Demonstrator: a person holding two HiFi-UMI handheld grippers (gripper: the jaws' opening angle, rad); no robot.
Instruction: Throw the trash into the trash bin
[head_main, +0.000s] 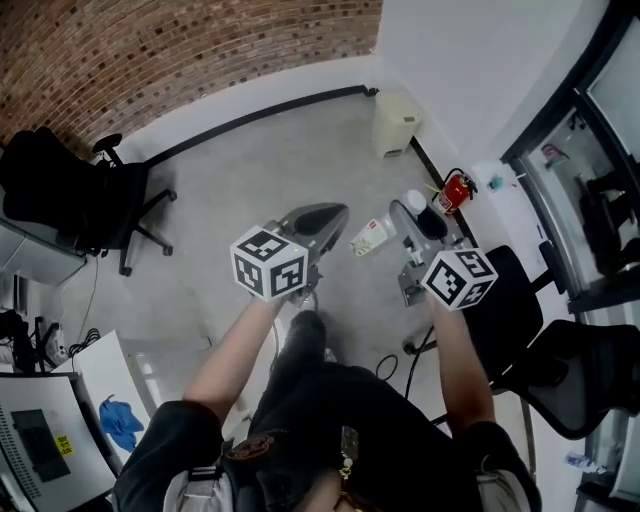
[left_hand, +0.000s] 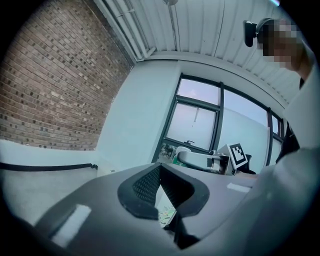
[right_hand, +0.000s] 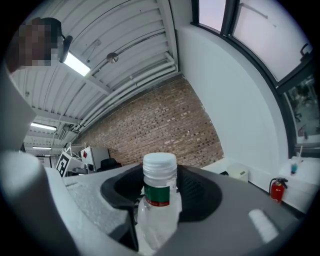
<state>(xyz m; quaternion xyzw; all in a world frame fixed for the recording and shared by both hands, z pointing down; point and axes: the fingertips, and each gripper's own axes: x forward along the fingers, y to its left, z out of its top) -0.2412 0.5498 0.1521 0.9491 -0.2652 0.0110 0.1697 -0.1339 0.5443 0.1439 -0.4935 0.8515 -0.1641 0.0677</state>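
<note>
**A:** What do the right jaws have?

**B:** The right gripper (right_hand: 161, 189) is clamped on a clear bottle (right_hand: 159, 202). The bottle has a white cap and a green label. It stands straight up between the jaws.

**A:** And the left jaws?

**B:** The left gripper (left_hand: 162, 187) pinches a flat little carton (left_hand: 167, 212) with a picture printed on it. In the head view the carton sticks out to the right, toward the bottle.

**A:** Are the two close together?

**B:** Yes. They are side by side in the air over the grey floor (head_main: 230, 180). The bottle and the carton are just beside each other.

**A:** Where is the trash bin?

**B:** The trash bin (head_main: 396, 122) is cream. It stands on the floor by the far white wall, well apart from both grippers.

**A:** What else is around?

**B:** A red fire extinguisher (head_main: 455, 190) stands to the right of the bin, nearer to us. A black chair (head_main: 80, 190) sits at the far left, in front of the brick wall (head_main: 180, 40).
</note>
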